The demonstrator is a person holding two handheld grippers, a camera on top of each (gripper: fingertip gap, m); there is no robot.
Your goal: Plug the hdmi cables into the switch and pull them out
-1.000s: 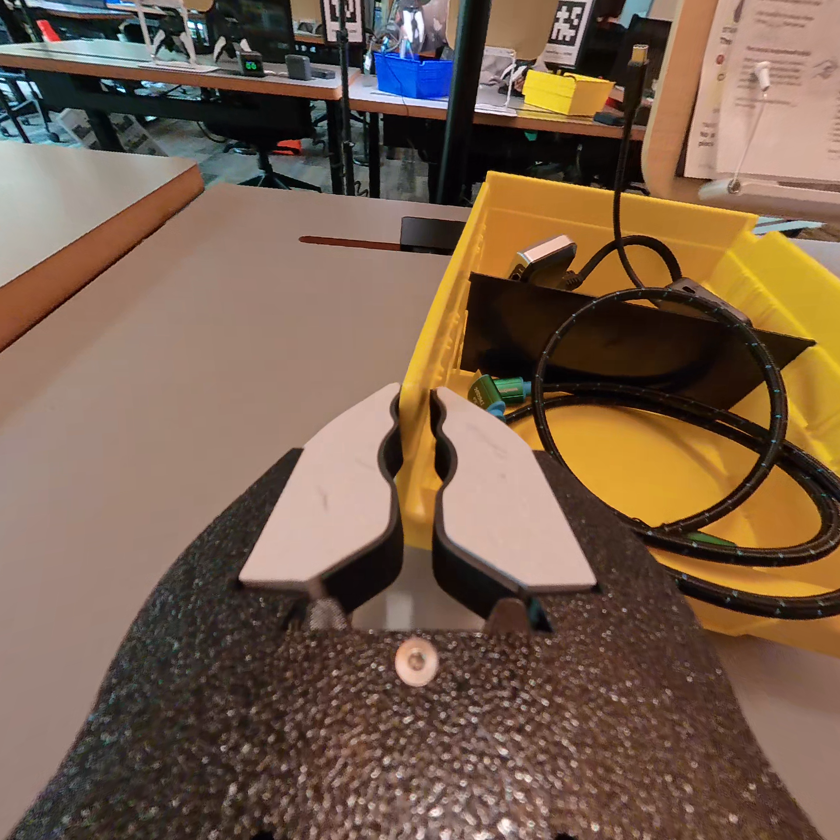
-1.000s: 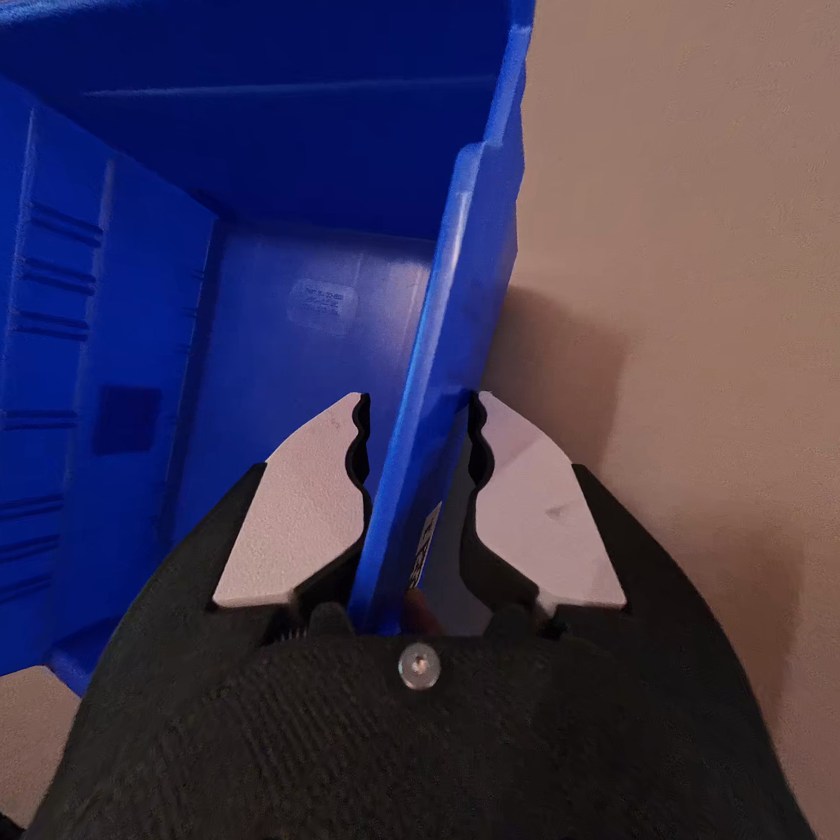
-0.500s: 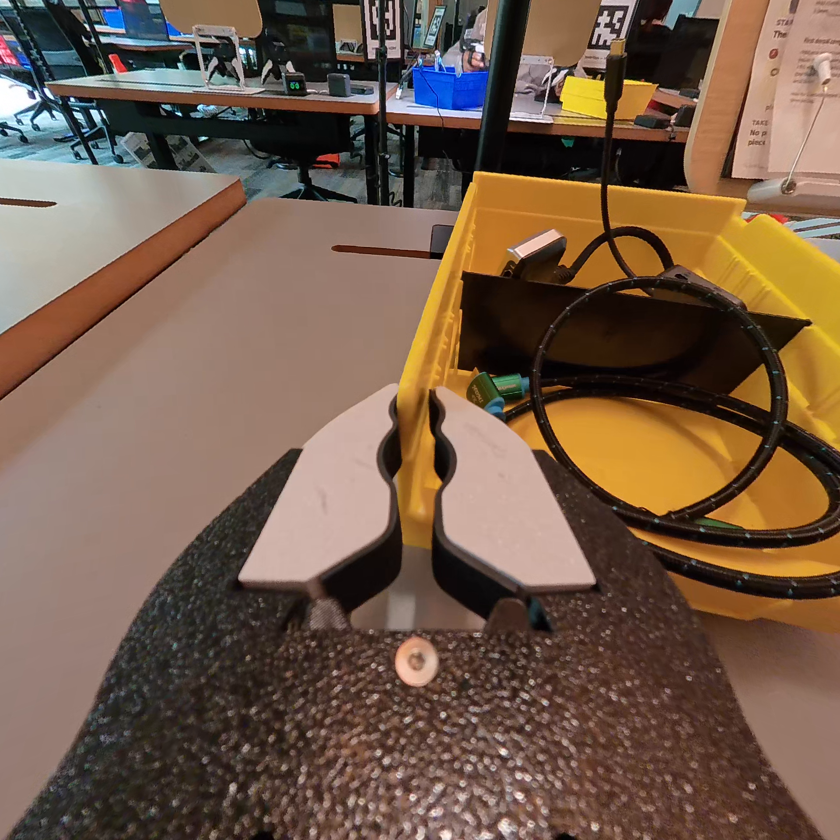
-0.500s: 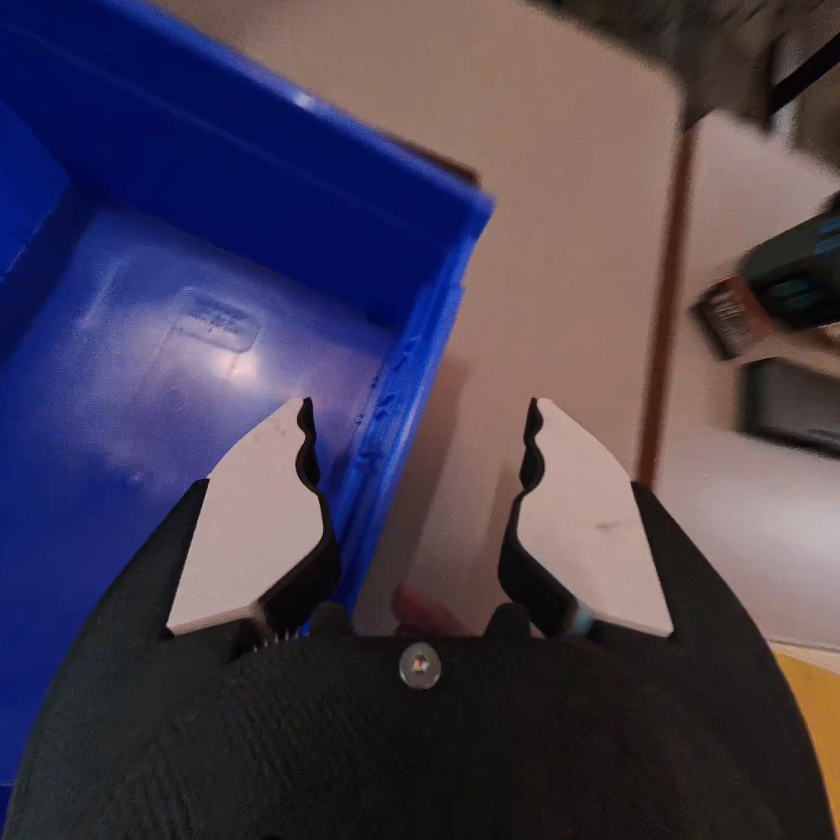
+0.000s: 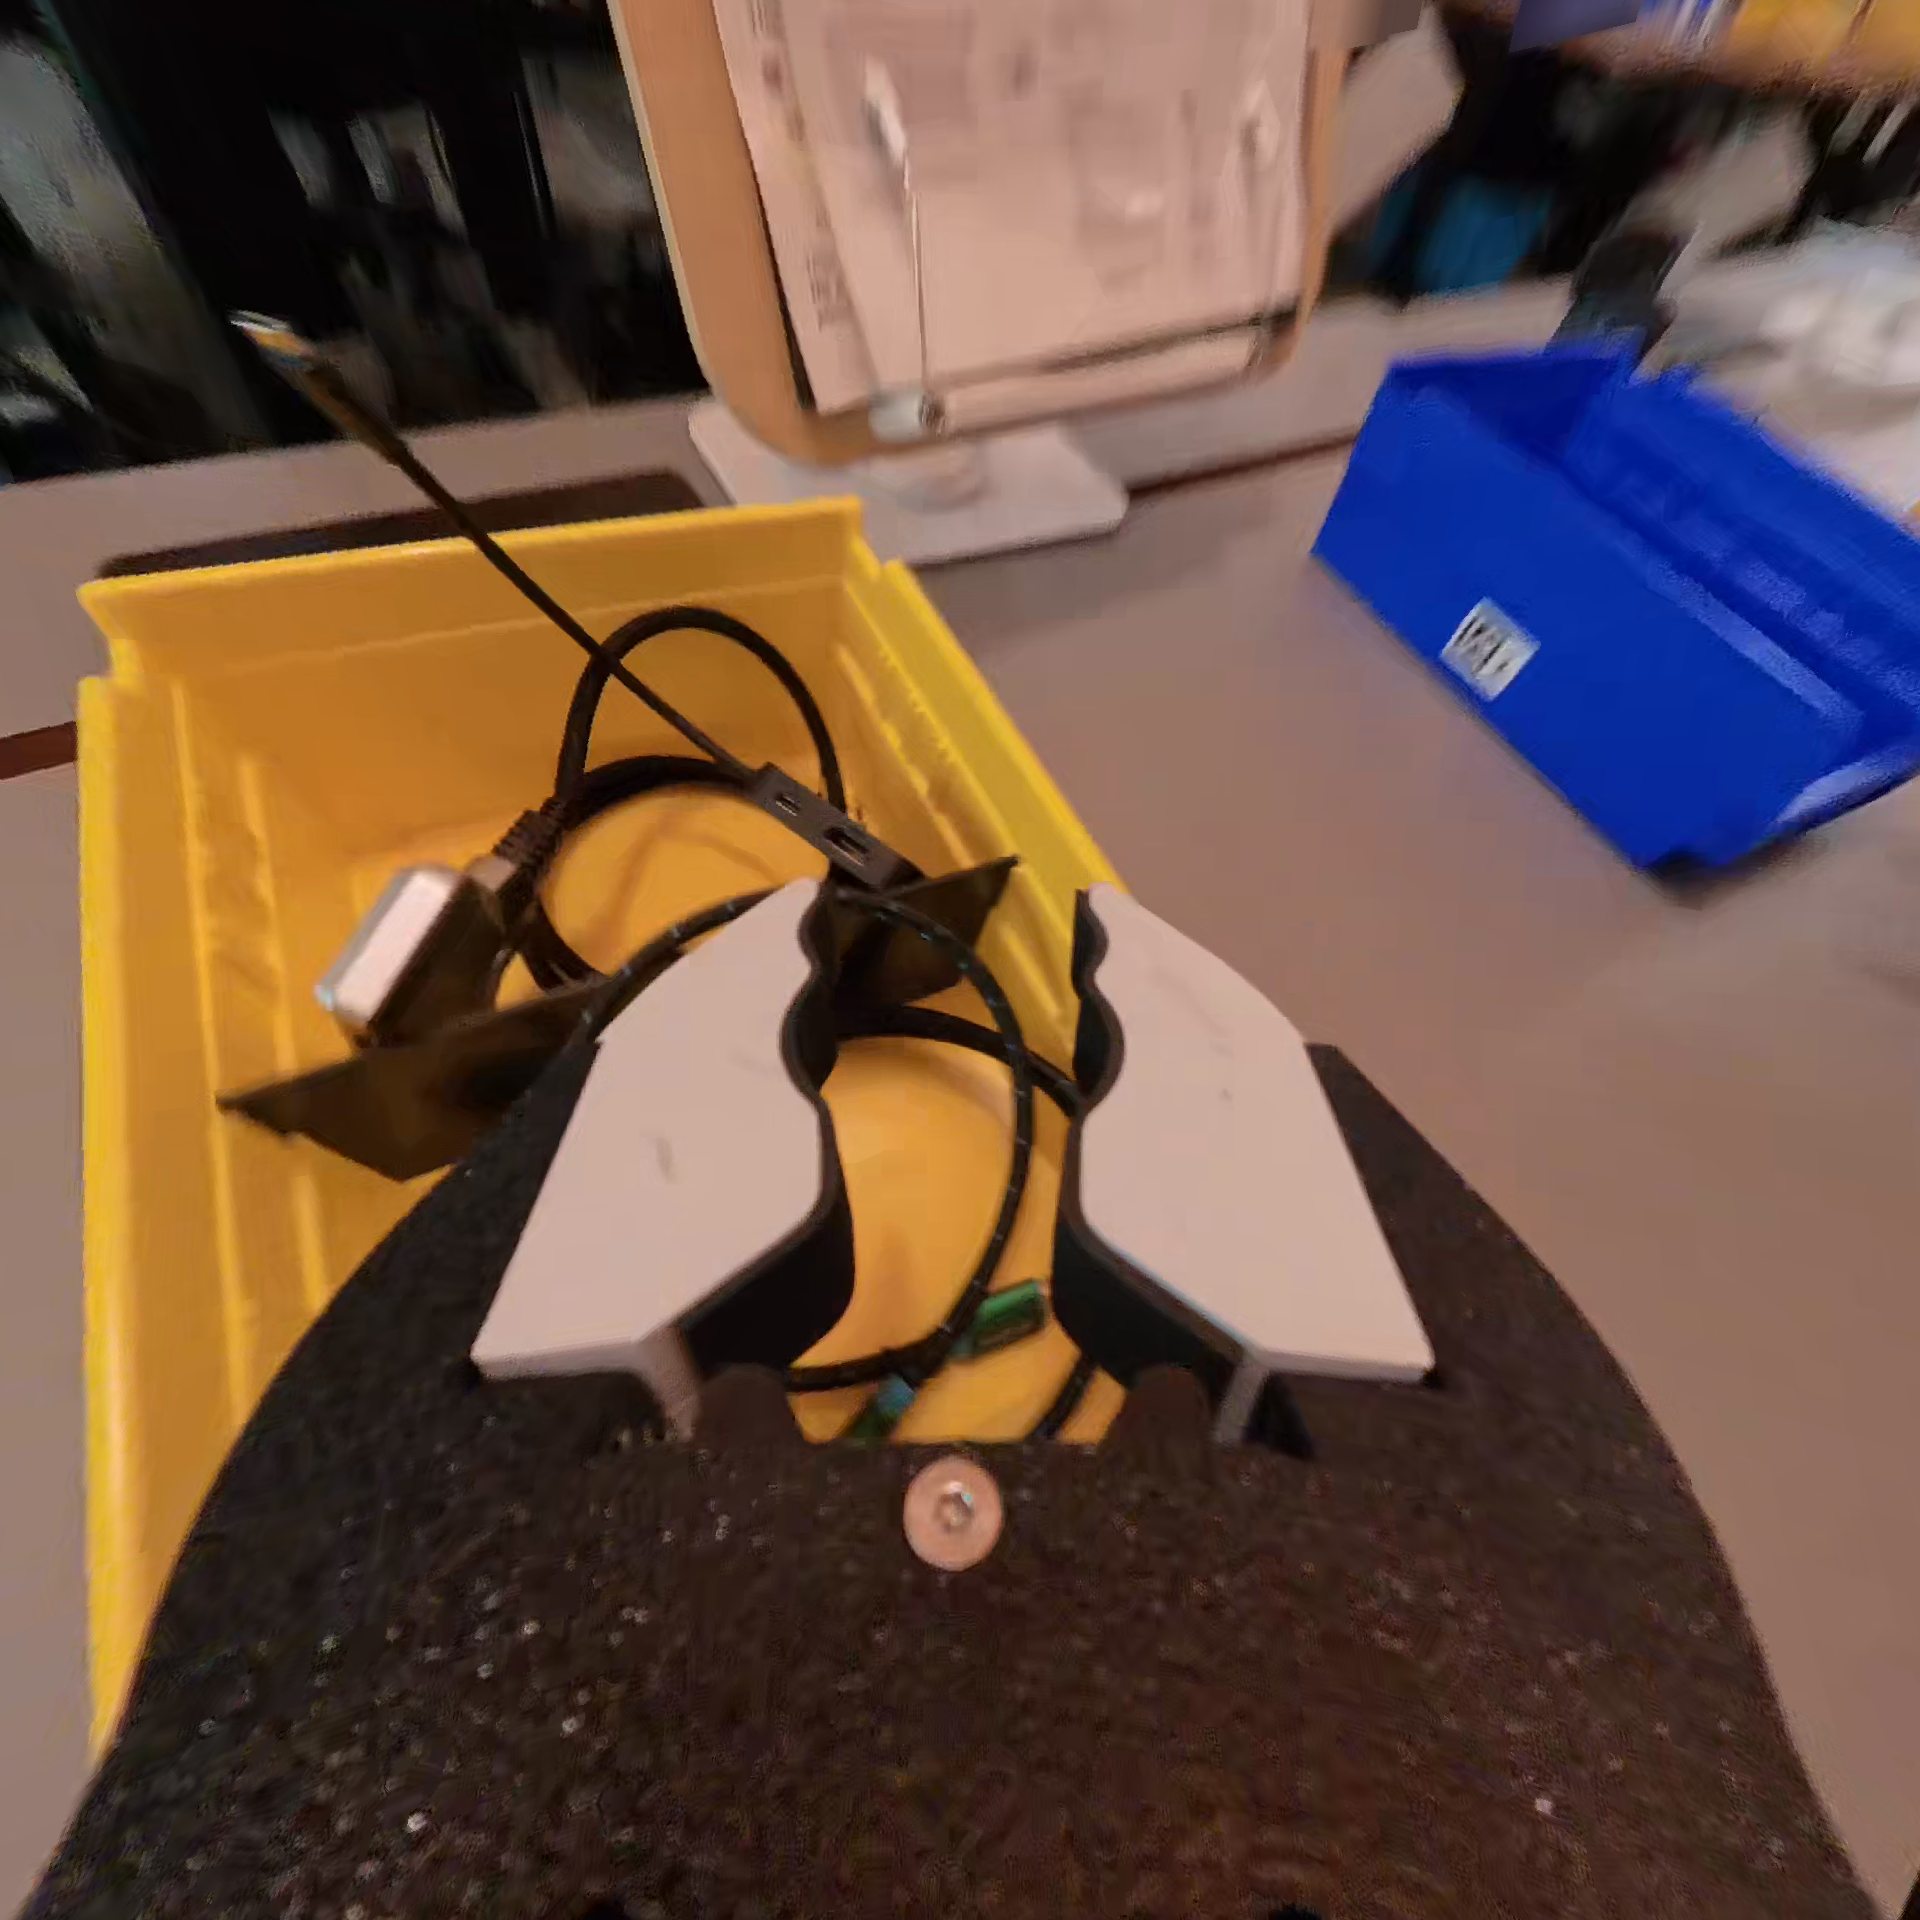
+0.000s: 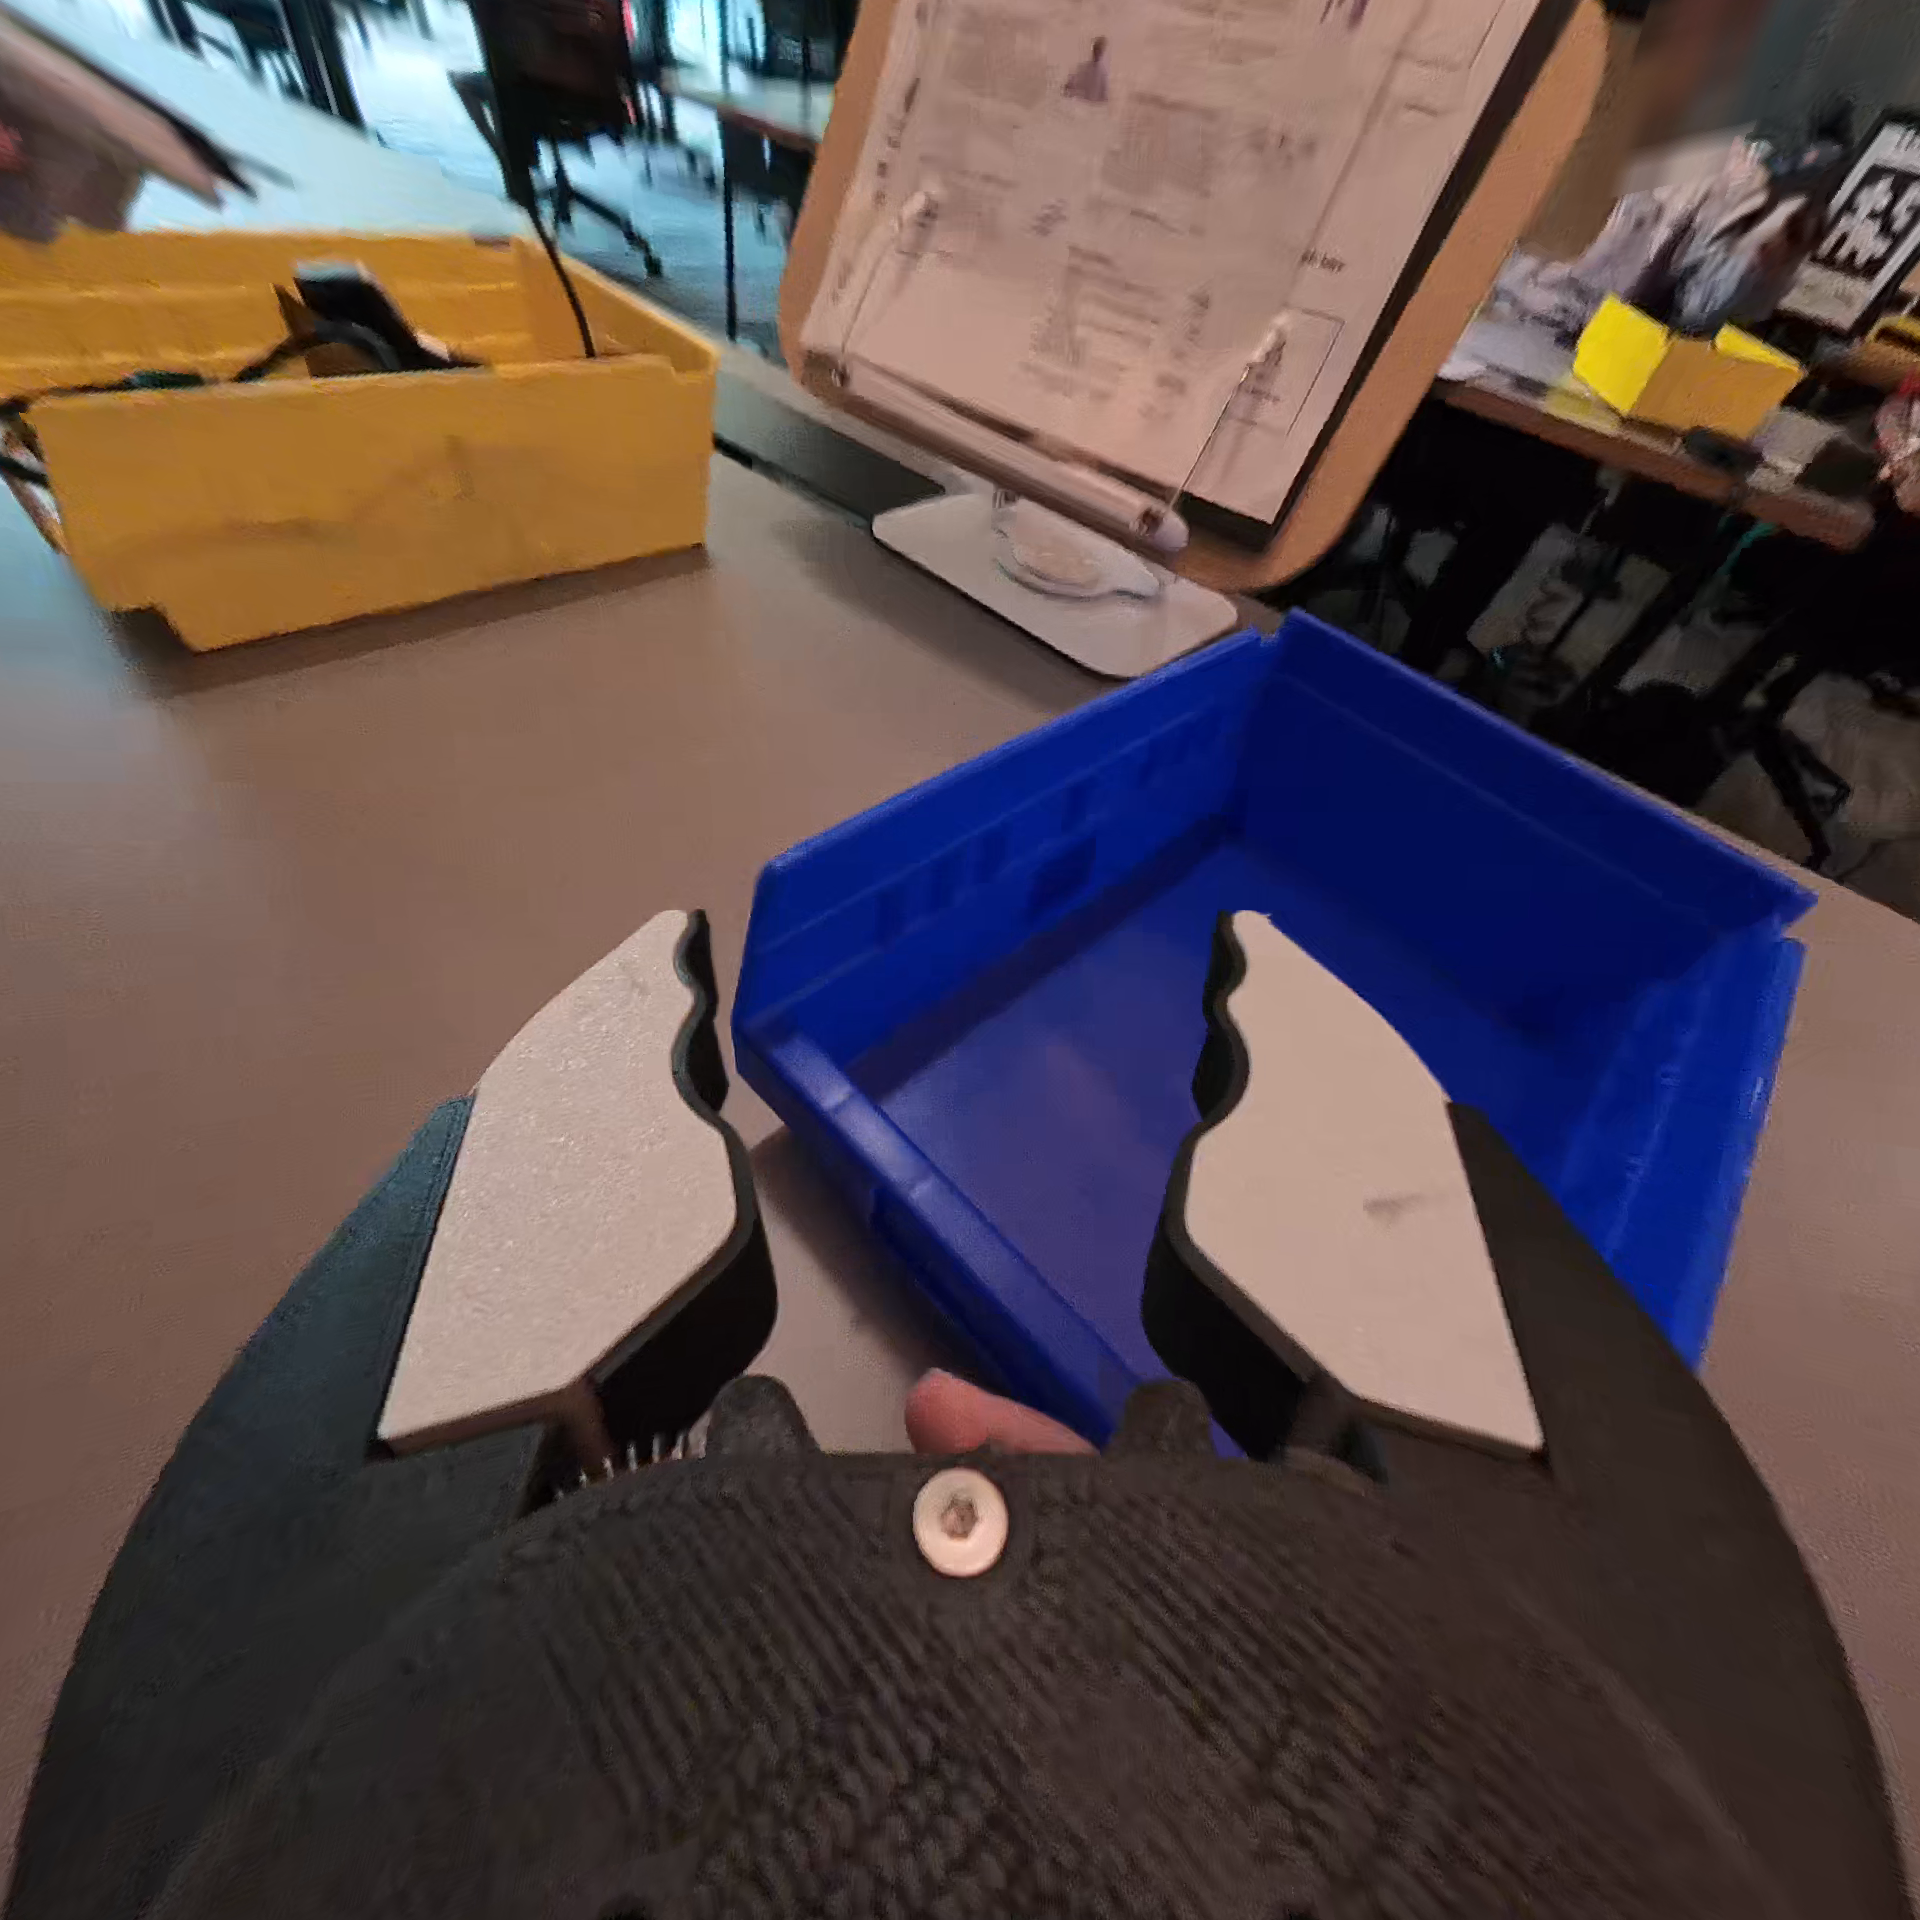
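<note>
- The left claw (image 5: 940, 935) hangs over the near end of the yellow bin (image 5: 156, 935) with its jaws spread and nothing between them.
- Just past its fingertips lies the switch (image 5: 826, 821), a slim dark bar resting on the black divider (image 5: 416, 1091) that crosses the bin. Its long axis runs from far left to near right, and the row of ports on its side faces up and toward the camera.
- A thin black lead (image 5: 468, 520) leaves the far end of the switch and rises slantwise out of the bin to the upper left.
- A silver plug (image 5: 390, 956) leans on the divider at the left, its face toward the near left; the cable behind it loops in the far part of the bin.
- A braided black cable (image 5: 1023, 1122) coils on the bin floor under the claw, and a green-tipped plug (image 5: 1003, 1325) lies near the claw's base, pointing right.
- The right claw (image 6: 961, 935) is spread wide and empty over the near left corner of the blue bin (image 6: 1683, 1143).
- Nothing shows inside the blue bin, which sits on the grey table (image 6: 364, 831), well apart from the yellow bin (image 6: 364, 488).
- A tilted paper stand (image 6: 1122, 260) rises behind both bins.
</note>
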